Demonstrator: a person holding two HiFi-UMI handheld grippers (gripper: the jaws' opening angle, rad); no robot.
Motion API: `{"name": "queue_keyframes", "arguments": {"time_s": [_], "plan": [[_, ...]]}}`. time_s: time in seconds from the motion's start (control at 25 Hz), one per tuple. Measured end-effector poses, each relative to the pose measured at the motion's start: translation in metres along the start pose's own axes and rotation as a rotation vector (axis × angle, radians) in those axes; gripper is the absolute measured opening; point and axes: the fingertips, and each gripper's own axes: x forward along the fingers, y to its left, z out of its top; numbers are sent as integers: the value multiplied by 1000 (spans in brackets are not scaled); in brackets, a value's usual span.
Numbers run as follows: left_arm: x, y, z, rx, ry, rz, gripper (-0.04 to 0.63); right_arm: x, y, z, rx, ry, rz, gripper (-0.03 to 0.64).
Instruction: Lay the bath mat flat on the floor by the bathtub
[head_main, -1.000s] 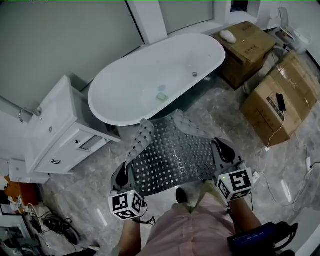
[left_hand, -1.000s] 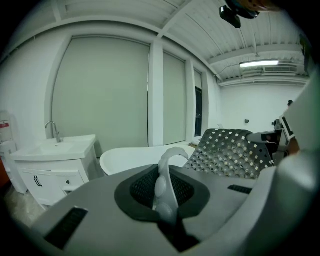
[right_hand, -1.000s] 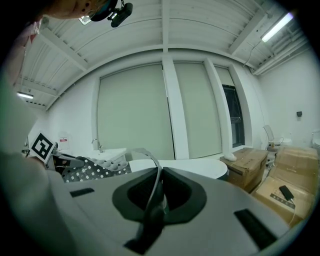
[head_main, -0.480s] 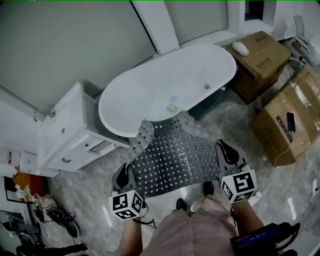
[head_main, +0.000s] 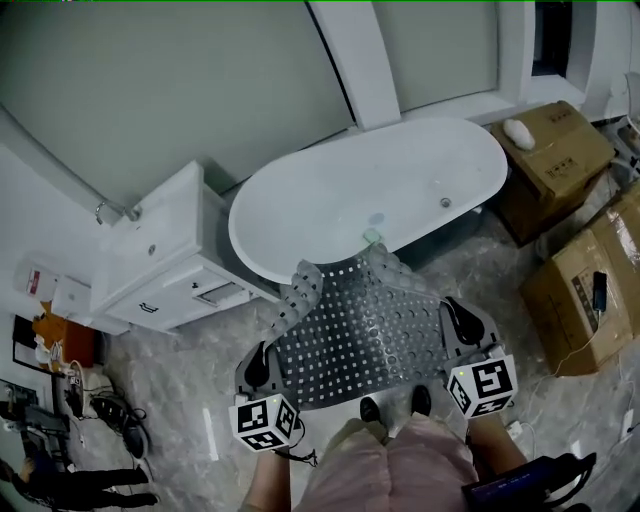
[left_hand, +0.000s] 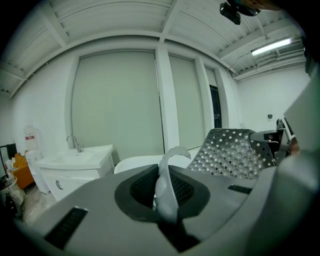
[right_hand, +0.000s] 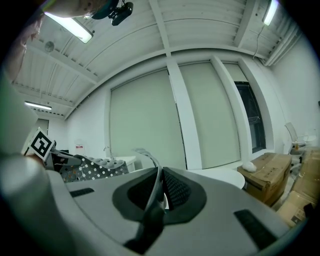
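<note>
A translucent grey bath mat (head_main: 365, 325) with rows of holes and suction cups hangs spread between my two grippers, above the marble floor in front of the white bathtub (head_main: 370, 195). My left gripper (head_main: 262, 362) is shut on the mat's left near corner; the mat edge (left_hand: 167, 172) stands pinched between its jaws. My right gripper (head_main: 458, 320) is shut on the right near corner, with a thin strip of mat (right_hand: 152, 192) between its jaws. The mat's far edge curls up near the tub's rim.
A white vanity cabinet (head_main: 170, 265) with a sink stands left of the tub. Cardboard boxes (head_main: 575, 290) sit at the right, one with a phone on it. Cables and clutter lie at the lower left. The person's shoes (head_main: 395, 405) stand just behind the mat.
The view has shifted so the tub and mat sit further right and higher. Both grippers have kept hold of the mat and carried it slightly closer to the tub.
</note>
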Motion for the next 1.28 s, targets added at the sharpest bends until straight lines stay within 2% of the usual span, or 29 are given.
{"name": "queue_keyframes", "arguments": {"time_s": [0.2, 0.56, 0.92, 1.28], "plan": [[5, 22, 1, -32, -12, -17, 40, 13, 21, 9, -8, 8, -11, 28], [12, 66, -2, -88, -36, -8, 40, 31, 55, 31, -85, 11, -9, 28], [18, 73, 1, -85, -57, -30, 40, 35, 61, 34, -100, 5, -22, 28], [20, 70, -5, -74, -32, -51, 40, 37, 63, 21, -92, 33, -18, 28]]}}
